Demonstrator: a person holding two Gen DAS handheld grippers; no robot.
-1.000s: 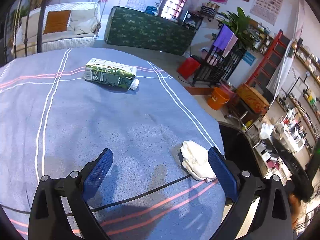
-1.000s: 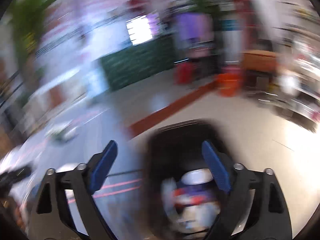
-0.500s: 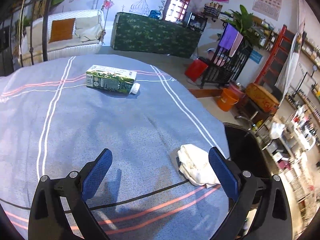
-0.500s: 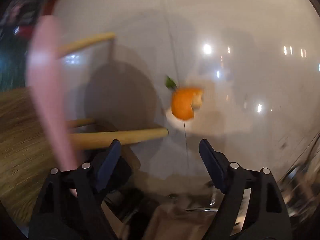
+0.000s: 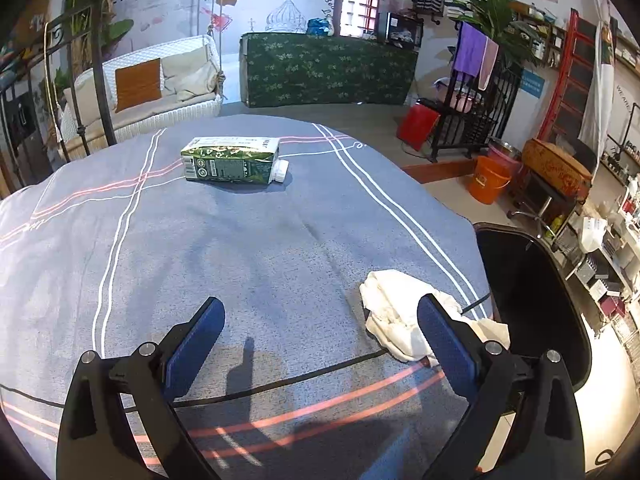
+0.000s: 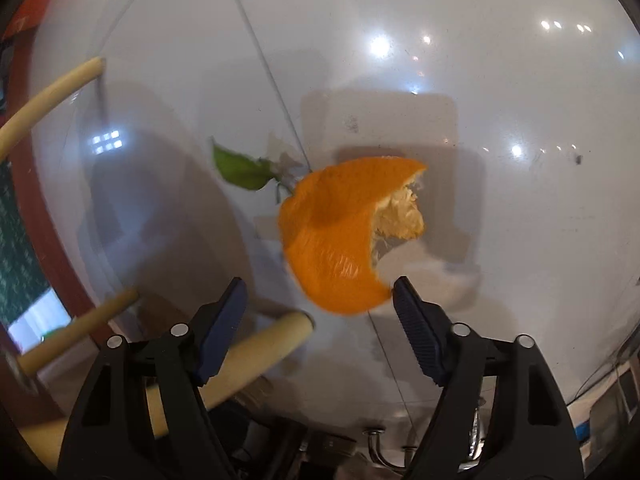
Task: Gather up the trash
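Both grippers (image 5: 320, 322) (image 6: 318, 294) spread, empty — orange peel (image 6: 340, 236) ahead of right, tissue (image 5: 394, 326) beside left.

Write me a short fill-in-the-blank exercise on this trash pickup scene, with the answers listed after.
1. The green carton lies on its ____ on the blue tablecloth.
2. The crumpled white tissue sits near the table edge beside the ____ bin.
3. The right gripper is open over a piece of ____ peel on the floor.
4. The left gripper is ____, holding nothing.

Answers: side; black; orange; open
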